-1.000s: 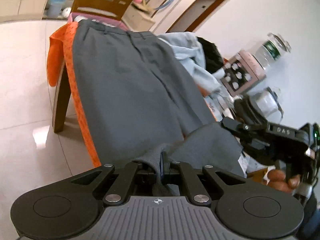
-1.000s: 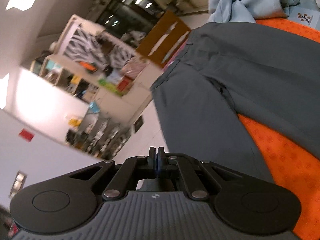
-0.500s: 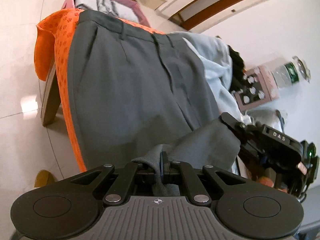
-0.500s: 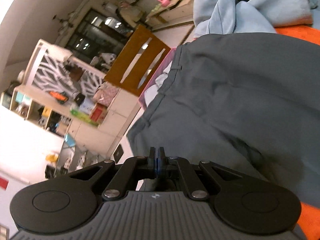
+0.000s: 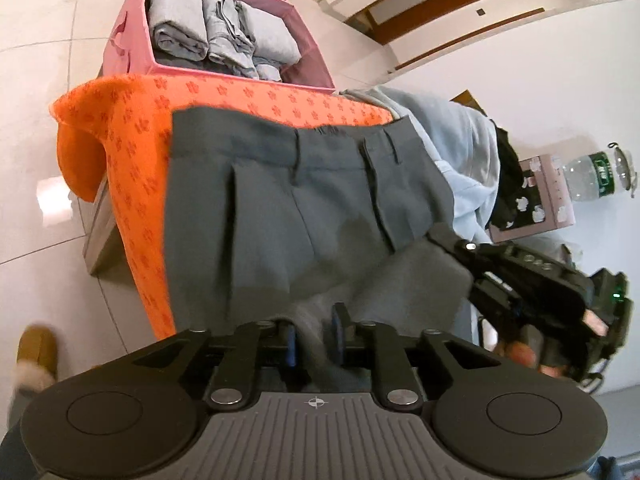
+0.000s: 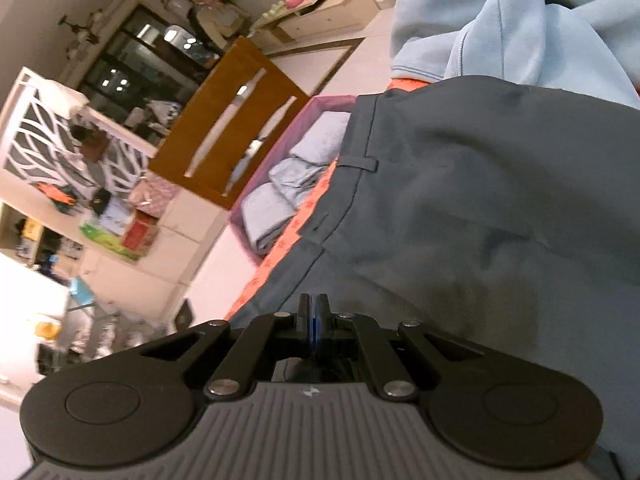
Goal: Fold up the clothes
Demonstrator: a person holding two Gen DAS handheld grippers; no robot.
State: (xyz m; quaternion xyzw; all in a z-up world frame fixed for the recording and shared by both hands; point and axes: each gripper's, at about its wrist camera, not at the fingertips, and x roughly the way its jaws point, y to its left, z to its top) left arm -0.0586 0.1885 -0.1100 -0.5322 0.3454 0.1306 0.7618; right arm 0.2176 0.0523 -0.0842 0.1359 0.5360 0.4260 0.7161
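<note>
Clearly the grey trousers (image 5: 304, 208) are soft, limp cloth: light to lift, but they sag and crease wherever you leave them unsupported. They lie flat on the table under its orange cloth (image 5: 132, 148), waistband towards the far edge, where the pink box (image 5: 128, 48) of rolled clothes stands just beyond. The leg ends are doubled back over the seat, towards the waistband. Take such cloth at its hems or outer corners, one corner per gripper, so the fold line stays straight; a pinch in the middle would only bunch it.

Your left gripper (image 5: 314, 338) points down at a slant over the near part of the table. Its jaws are opening, and a ridge of grey hem lies loose between the blue pads (image 5: 289, 344), no longer pinched. Your right gripper (image 6: 313, 322) tilts down likewise, out towards the side edge of the trousers nearest the heap of pale blue clothing (image 6: 512, 28). Its jaws are pressed together, and in the left wrist view its fingers meet the corner of the folded layer; I judge it is gripping that corner, though its own camera shows no cloth between the pads. Let it go level with the left, or the hem will skew.
</note>
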